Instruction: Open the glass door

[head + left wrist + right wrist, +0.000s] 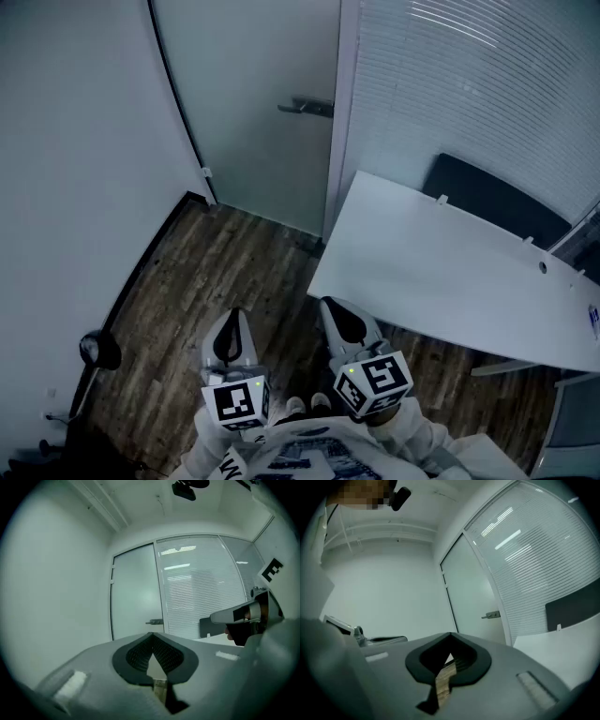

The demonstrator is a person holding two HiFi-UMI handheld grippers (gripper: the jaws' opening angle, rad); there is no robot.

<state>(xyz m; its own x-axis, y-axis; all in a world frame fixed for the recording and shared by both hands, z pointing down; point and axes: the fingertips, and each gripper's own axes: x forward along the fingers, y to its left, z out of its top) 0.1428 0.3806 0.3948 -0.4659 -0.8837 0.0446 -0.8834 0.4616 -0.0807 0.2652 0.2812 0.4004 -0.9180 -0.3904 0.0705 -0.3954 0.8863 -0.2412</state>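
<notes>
Left gripper (151, 633), grey with black pads, is clenched tip to tip on nothing. The right gripper (450, 633) is pinched closed too, and empty (the pair sit side by side above the dark wood-plank floor (216, 272)). Well ahead stands the frosted glass door (253, 112), closed, its metal lever handle (307, 107) at the right edge. A white tabletop (450, 272) lies to the right. The print on the person's white top (300, 455) is too blurred to read.

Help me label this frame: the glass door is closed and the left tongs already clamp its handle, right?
No. The glass door is closed, but the left tongs are shut on nothing, well short of its handle; the left gripper view shows the handle far beyond their tips.
</notes>
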